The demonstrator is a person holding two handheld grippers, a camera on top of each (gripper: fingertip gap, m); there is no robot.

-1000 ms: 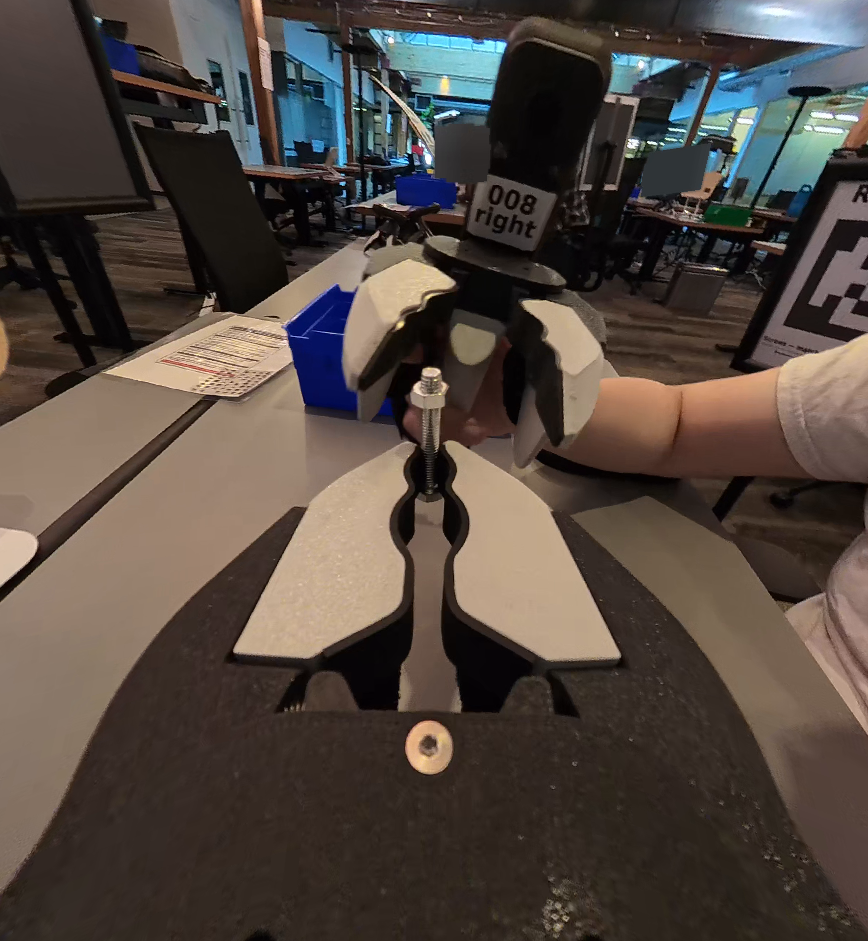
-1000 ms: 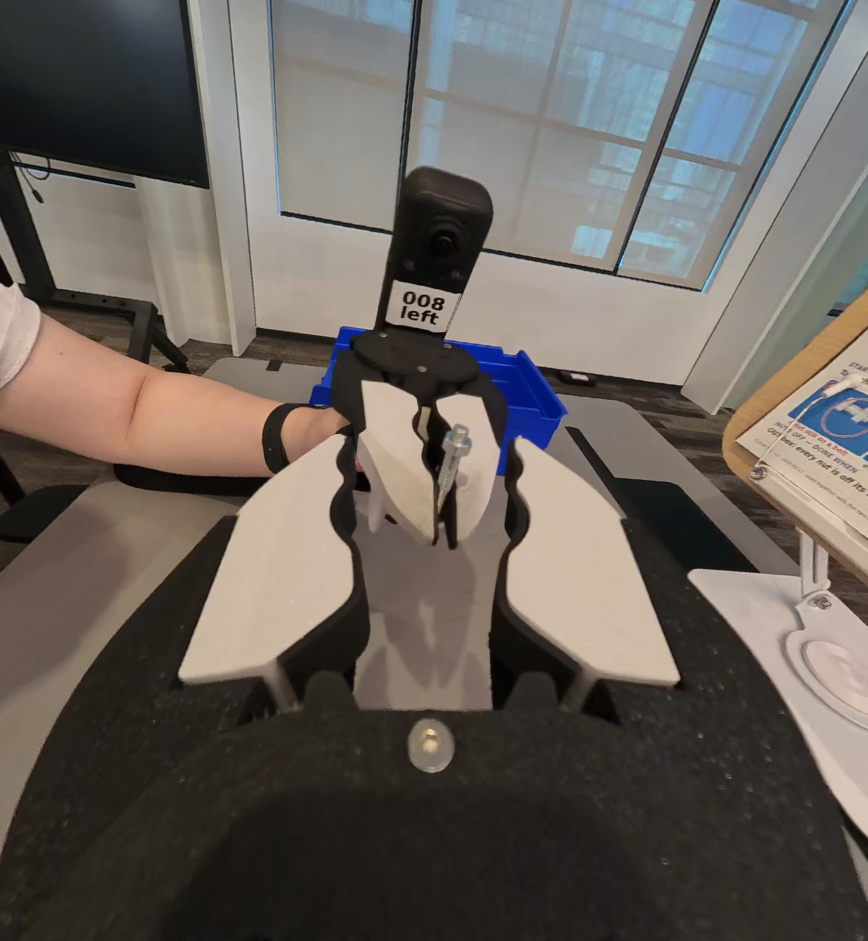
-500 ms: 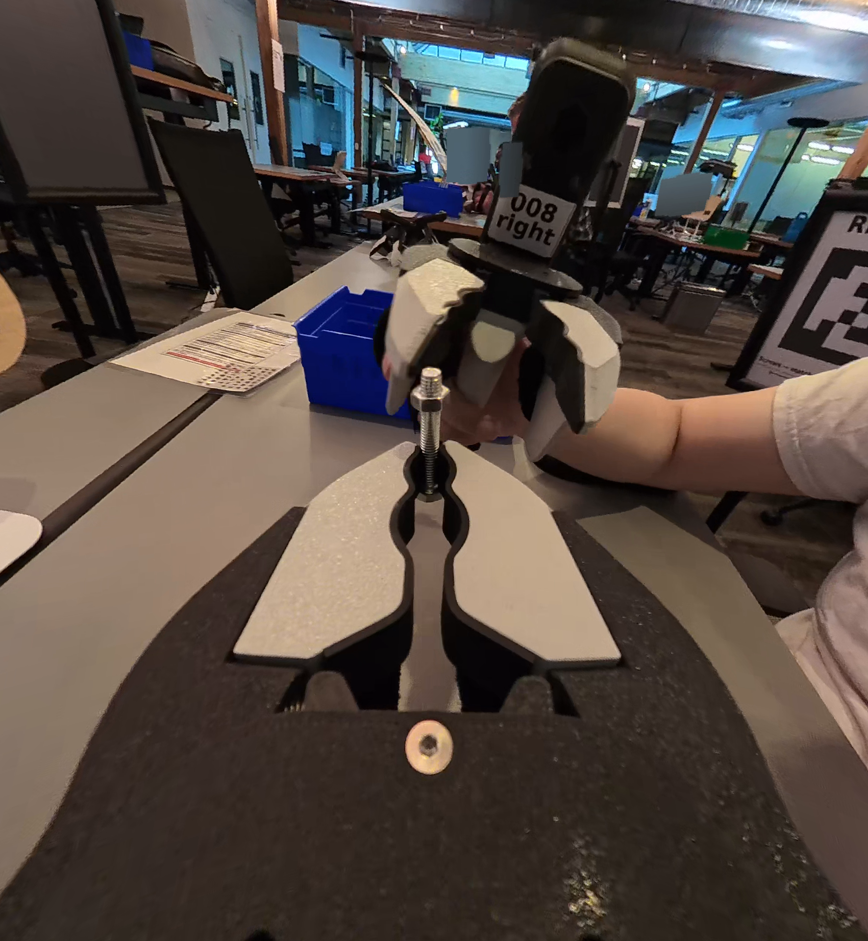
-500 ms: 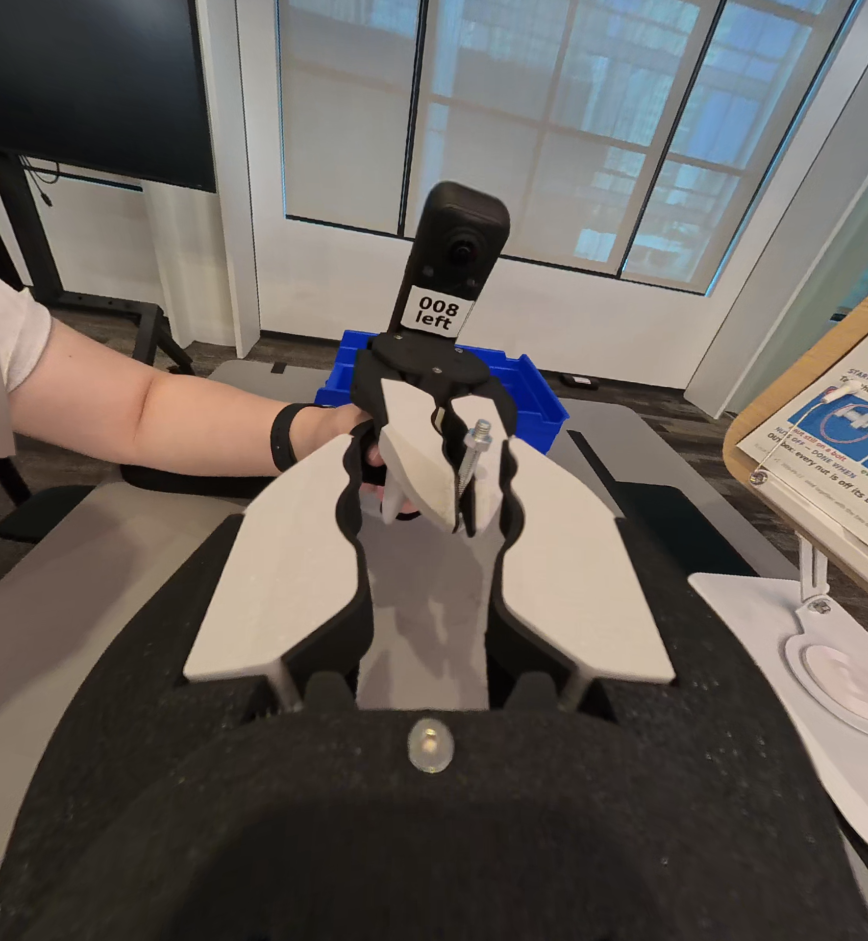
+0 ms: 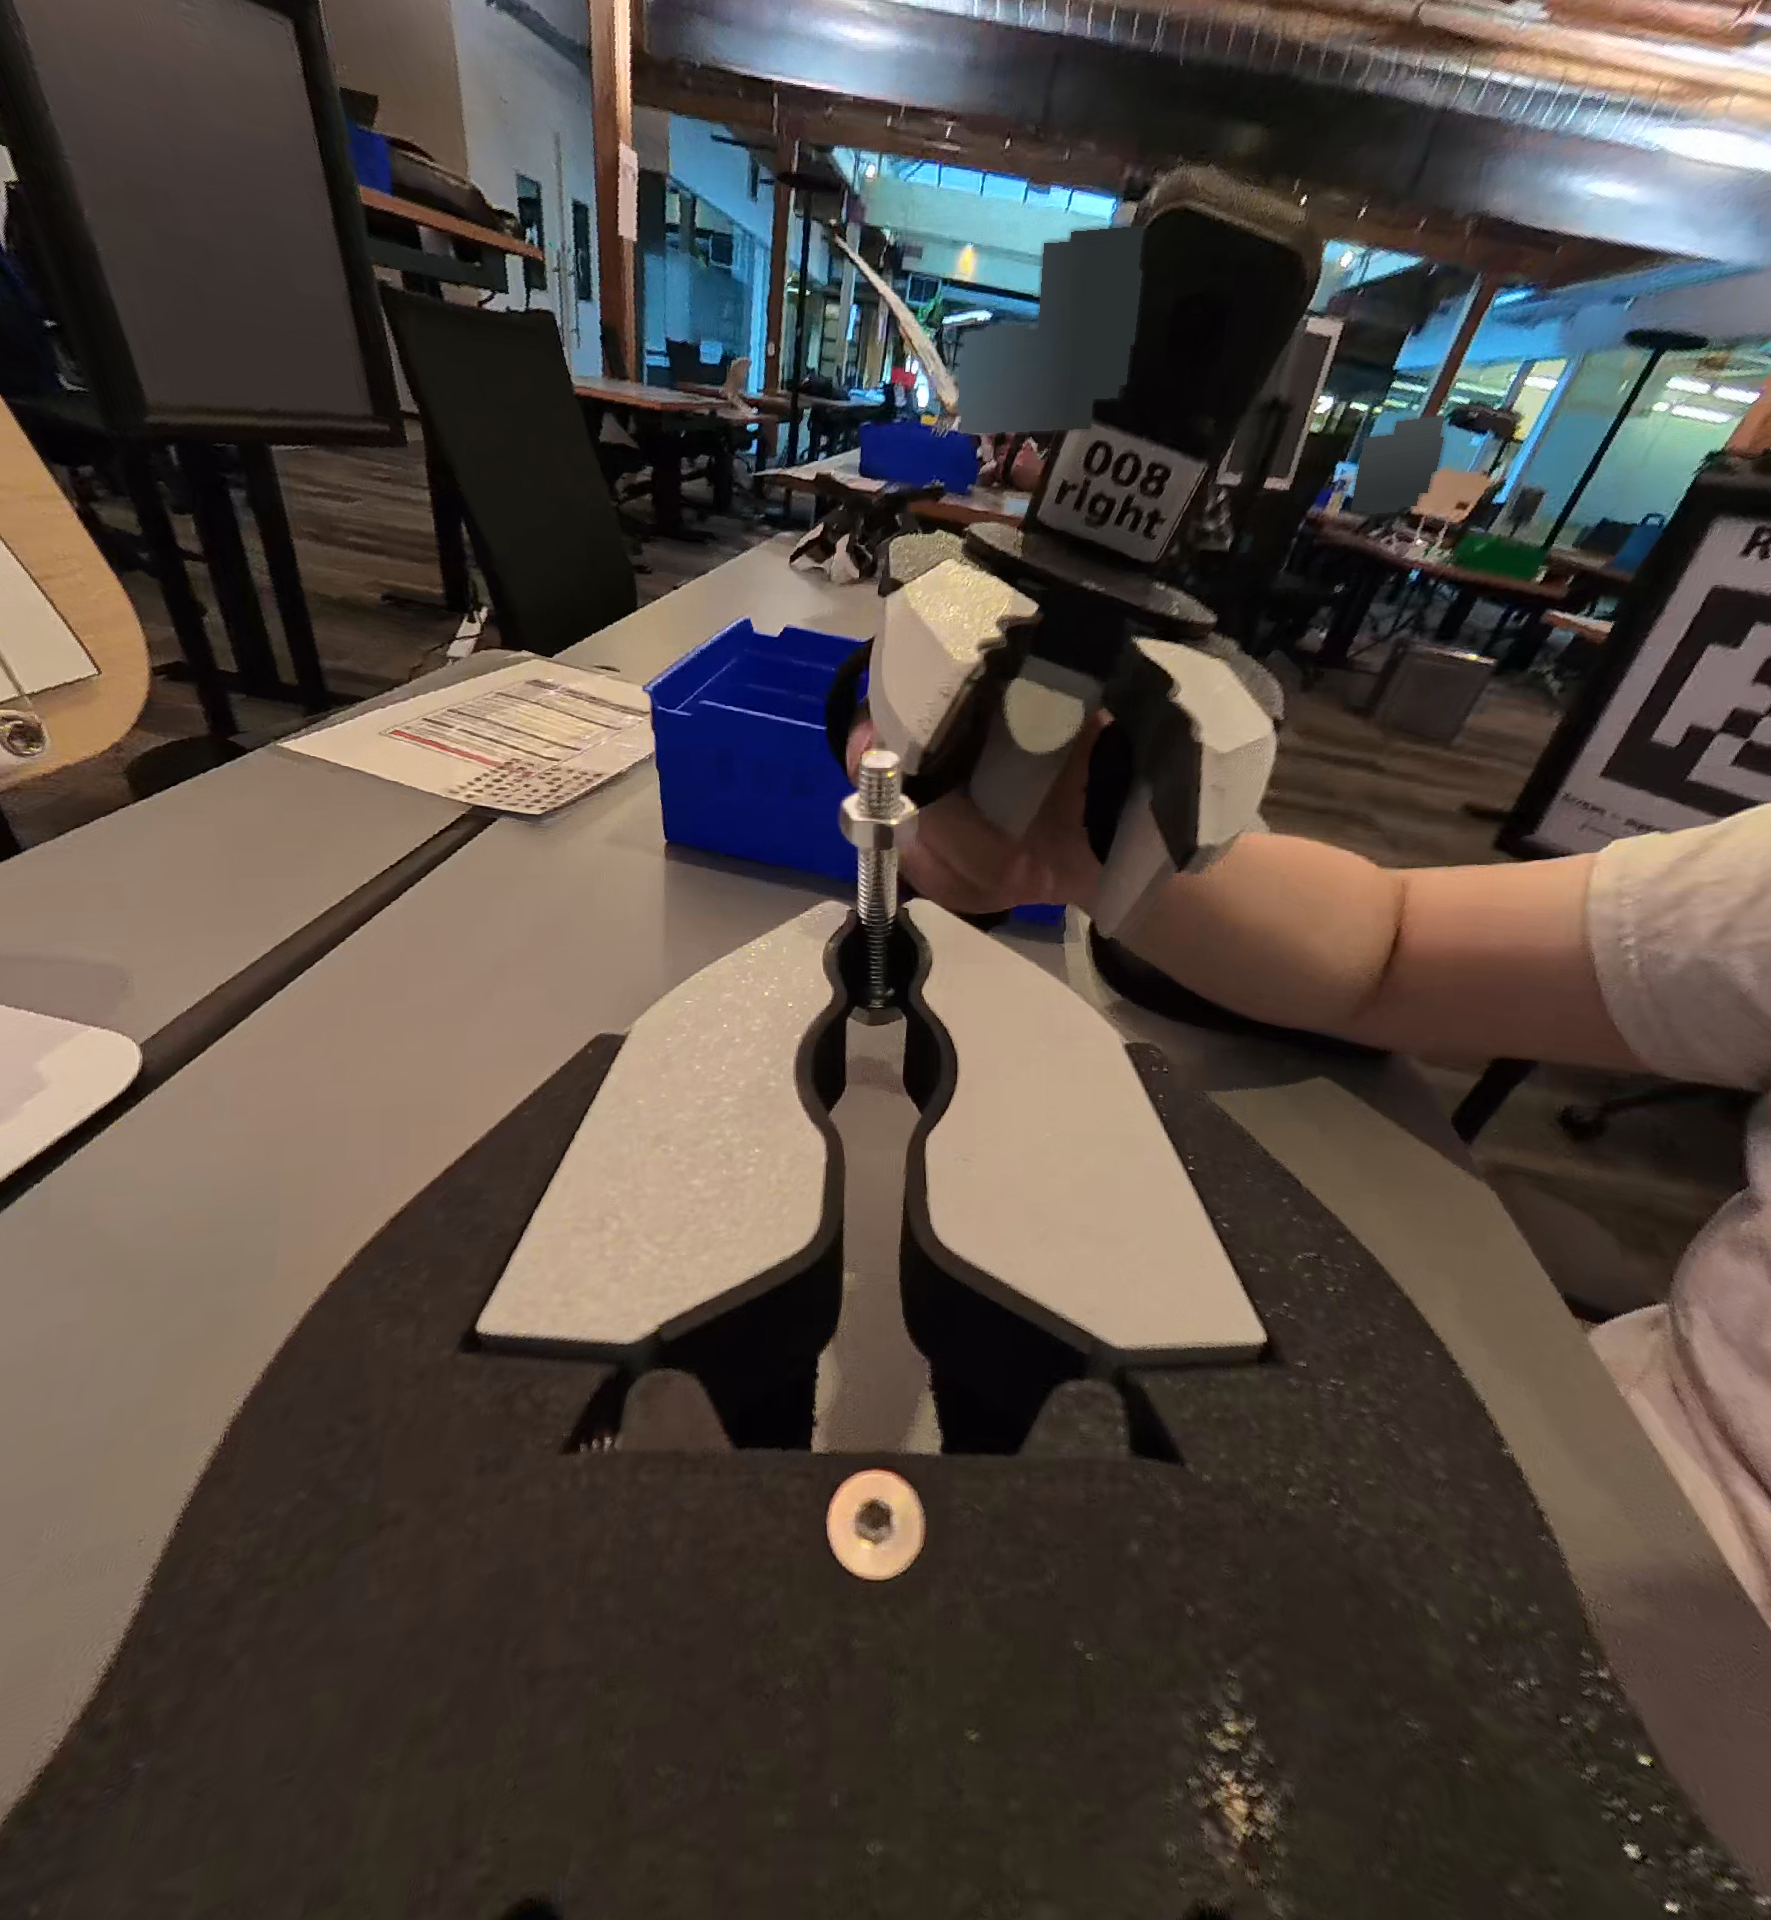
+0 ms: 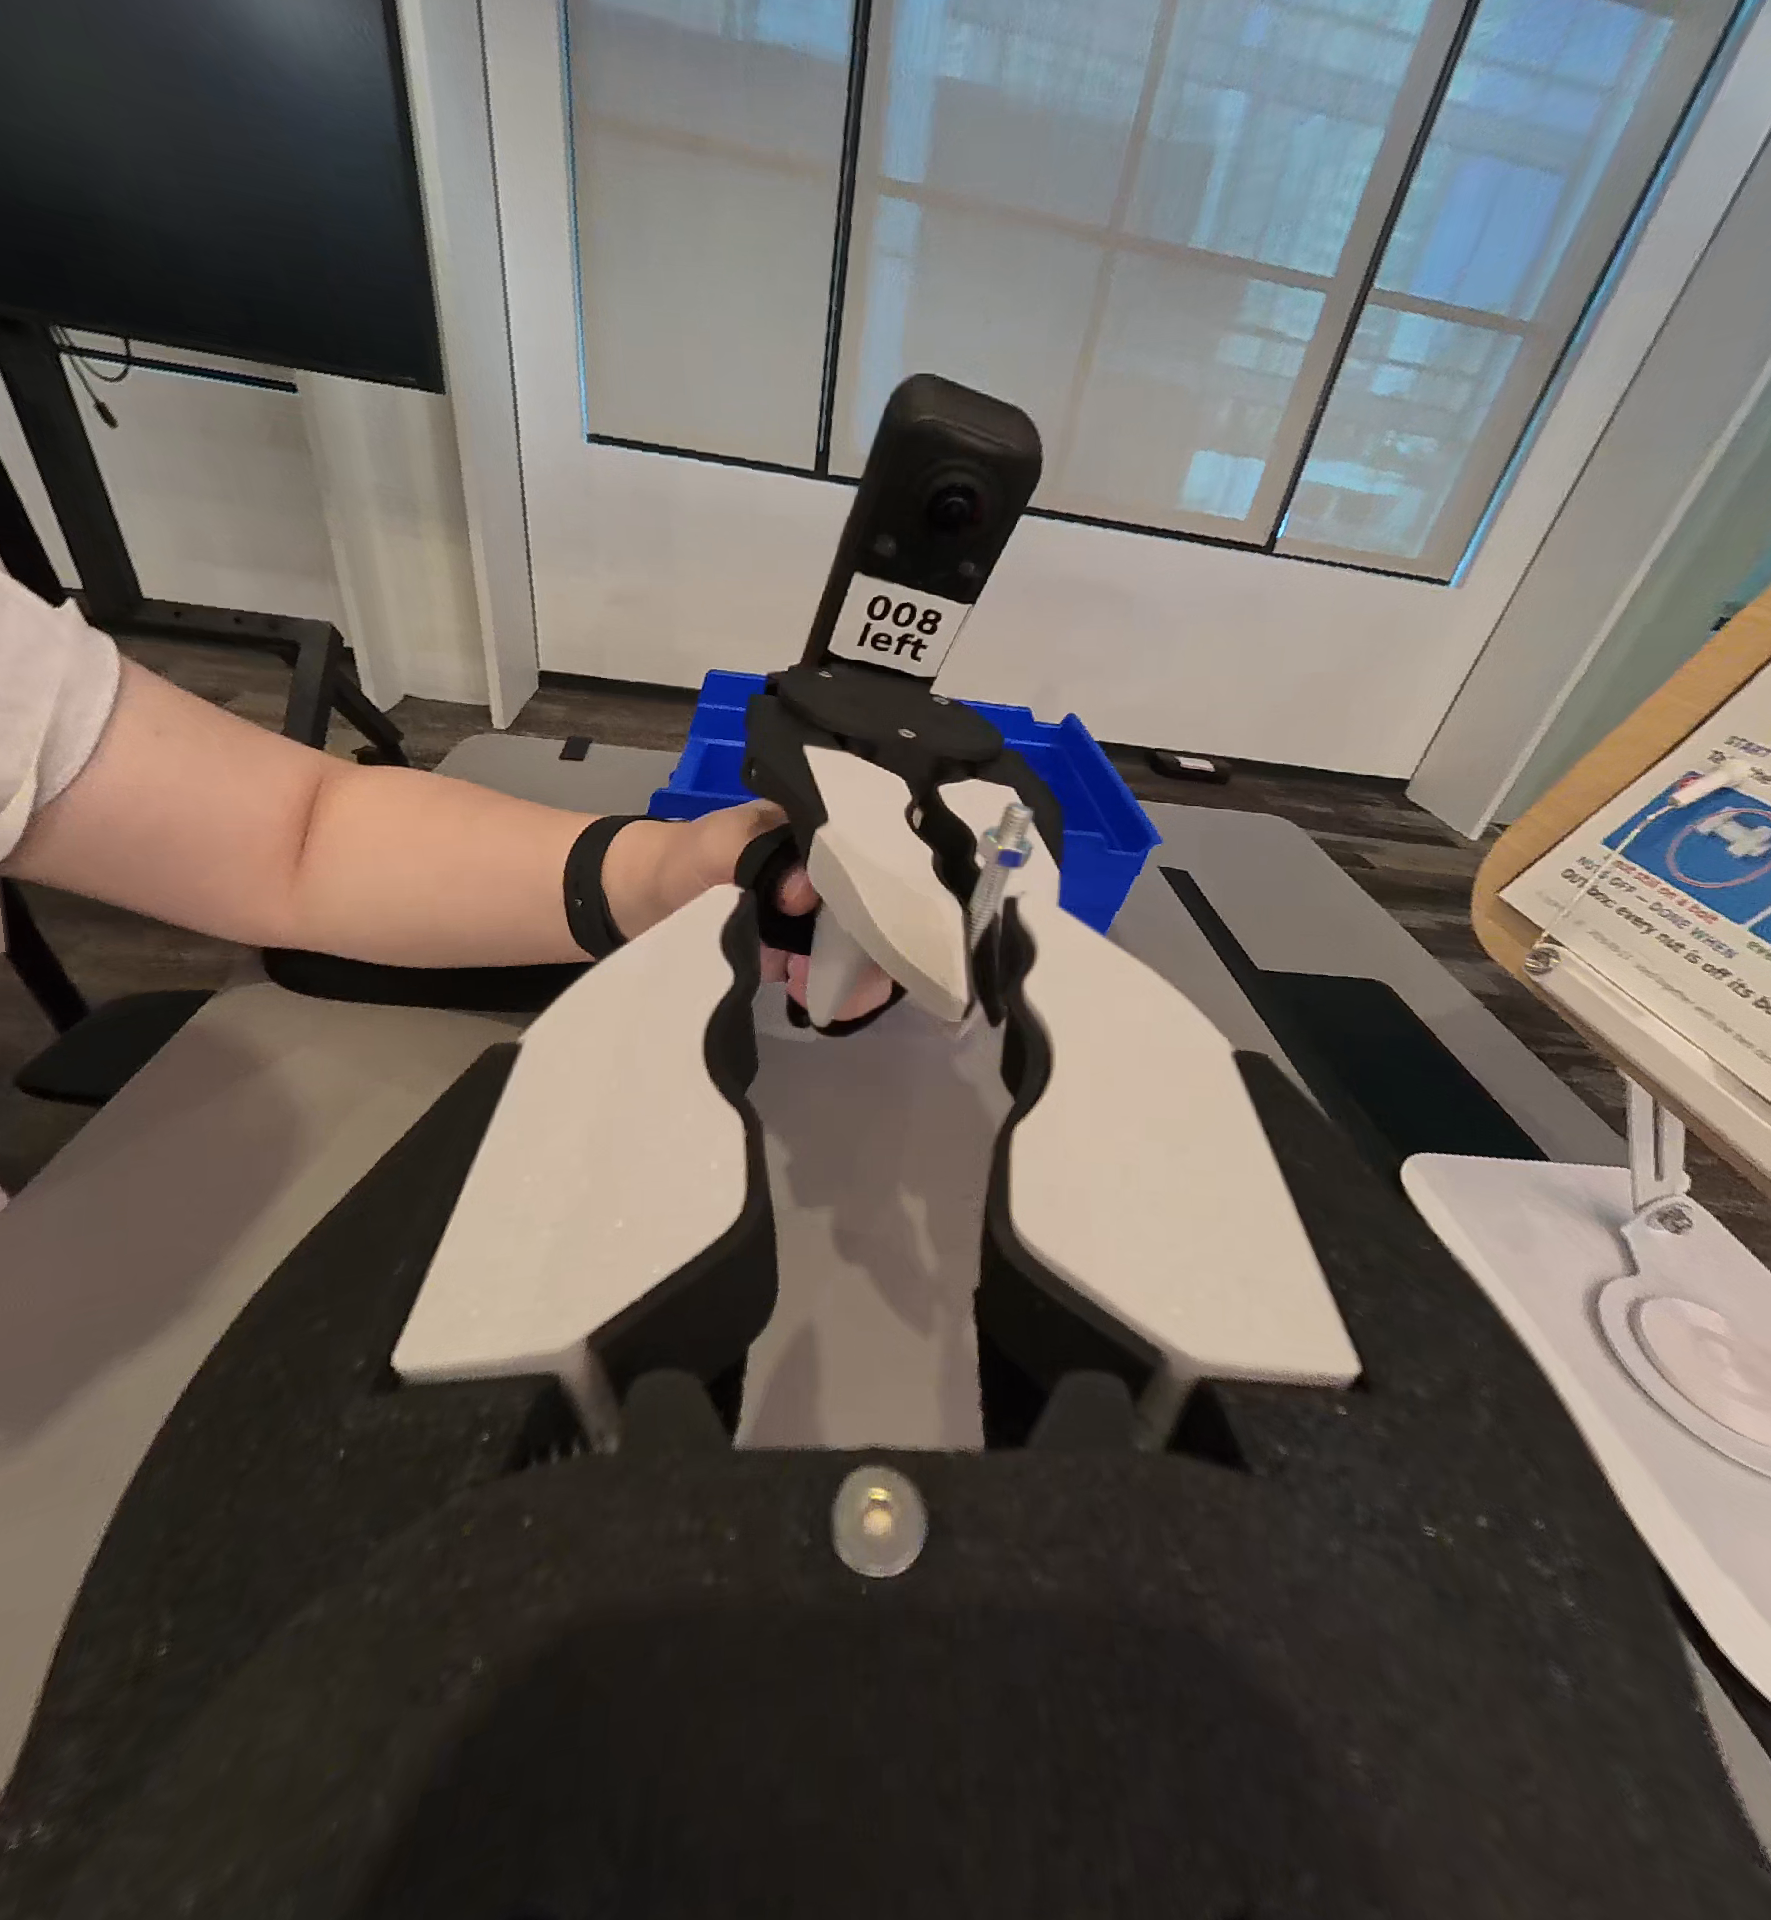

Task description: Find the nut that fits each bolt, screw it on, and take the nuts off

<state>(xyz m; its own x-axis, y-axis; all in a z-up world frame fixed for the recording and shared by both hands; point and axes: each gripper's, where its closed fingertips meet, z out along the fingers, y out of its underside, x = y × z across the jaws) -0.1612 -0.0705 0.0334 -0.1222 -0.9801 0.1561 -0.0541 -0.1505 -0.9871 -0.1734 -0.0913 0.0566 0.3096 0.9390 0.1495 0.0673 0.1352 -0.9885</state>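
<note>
My left gripper (image 5: 876, 925) is shut on the lower shank of a threaded steel bolt (image 5: 876, 883) and holds it upright above the grey table (image 5: 361, 1018). A hex nut (image 5: 876, 826) sits near the bolt's top, with a few threads showing above it. My right gripper (image 6: 876, 935) is open and empty. In the left wrist view the right gripper (image 5: 1026, 821) faces me just right of and beyond the bolt, not touching it. In the right wrist view the left gripper (image 6: 954, 997) holds the bolt (image 6: 995, 894) tilted, close to my right finger (image 6: 1151, 1143).
A blue bin (image 5: 746, 758) stands on the table behind the grippers, also in the right wrist view (image 6: 1089, 821). A printed sheet (image 5: 517, 743) lies at the far left. A wooden instruction board (image 6: 1691, 914) on a white stand base (image 6: 1587, 1299) stands to the right. A person's forearm (image 5: 1328, 956) crosses from the right. Less than 4 cm separates the two grippers' tips.
The right gripper, open throughout, has shifted to the right of the bolt. In the right wrist view the left gripper and bolt have slid right and tilted more.
</note>
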